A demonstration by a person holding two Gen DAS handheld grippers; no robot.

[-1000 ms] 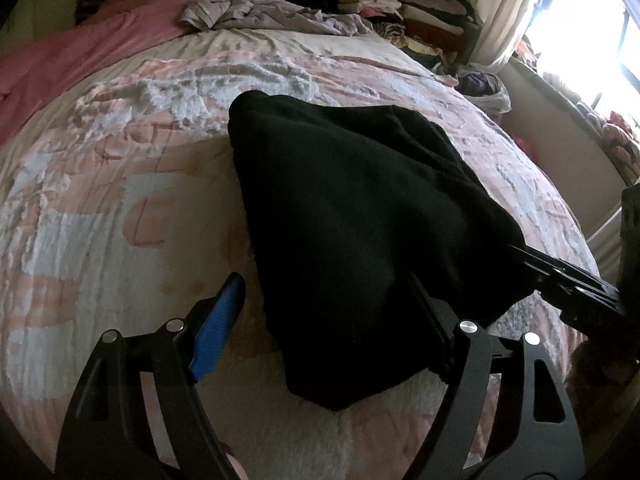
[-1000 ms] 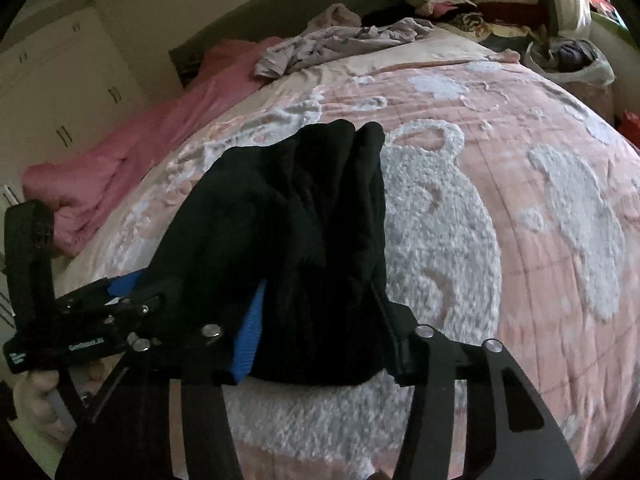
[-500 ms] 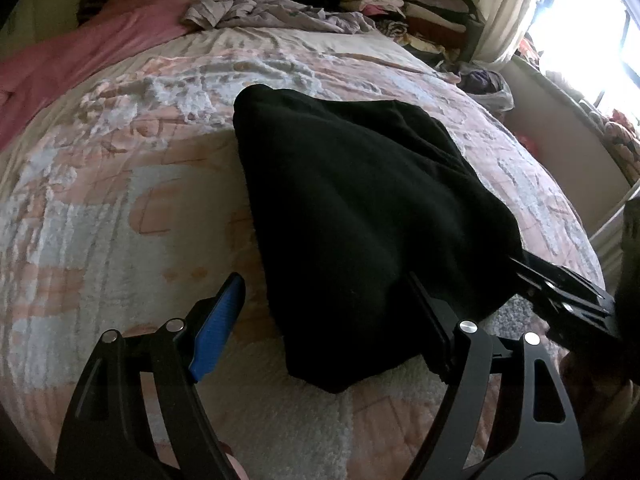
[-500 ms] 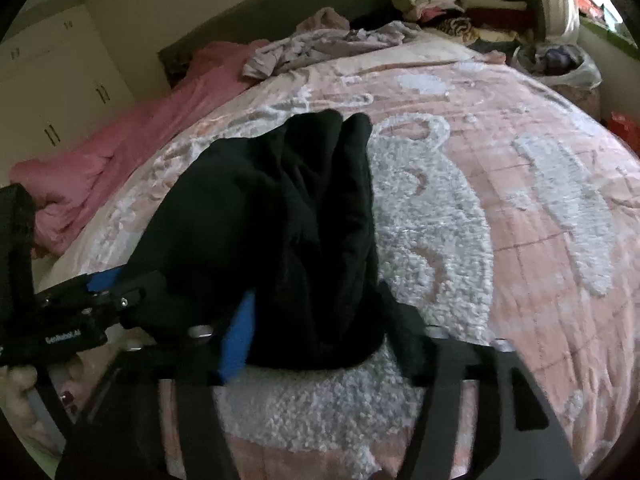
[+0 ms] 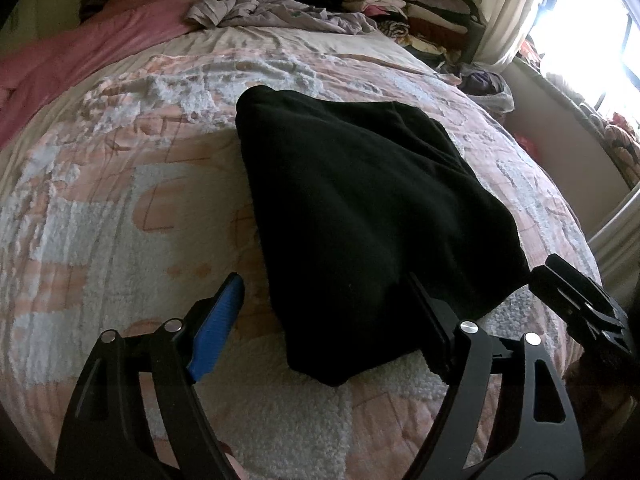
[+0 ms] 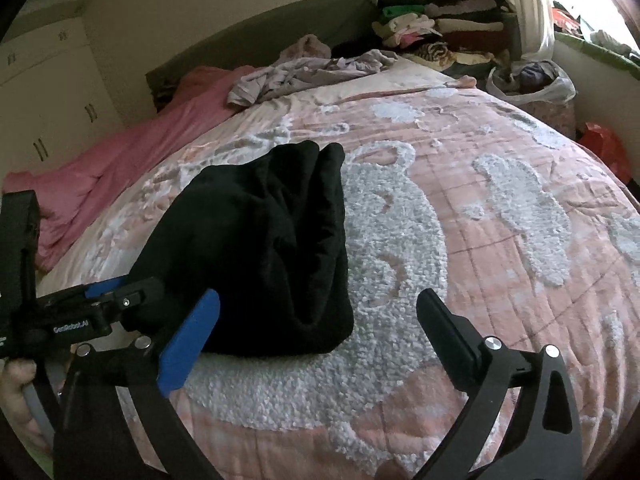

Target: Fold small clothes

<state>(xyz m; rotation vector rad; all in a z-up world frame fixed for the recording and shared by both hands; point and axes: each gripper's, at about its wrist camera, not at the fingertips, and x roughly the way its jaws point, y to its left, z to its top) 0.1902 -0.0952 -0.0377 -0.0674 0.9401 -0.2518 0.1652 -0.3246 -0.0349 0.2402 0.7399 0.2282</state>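
On nubbly pink bedspread (image 6: 500, 280) — folded black fleece garment (image 5: 360, 216), soft, wedge-shaped.

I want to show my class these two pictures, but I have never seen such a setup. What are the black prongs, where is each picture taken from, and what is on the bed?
There is no robot here. A person holds a gripper, a hand tool with two fingers, in each hand. Each gripper carries a wide-angle camera looking along its fingers, so one picture comes from the left gripper and the other from the right gripper. A black garment lies bunched on a pink bedspread. Both grippers are open and hold nothing. Farther back are crumpled clothes and a folded stack.
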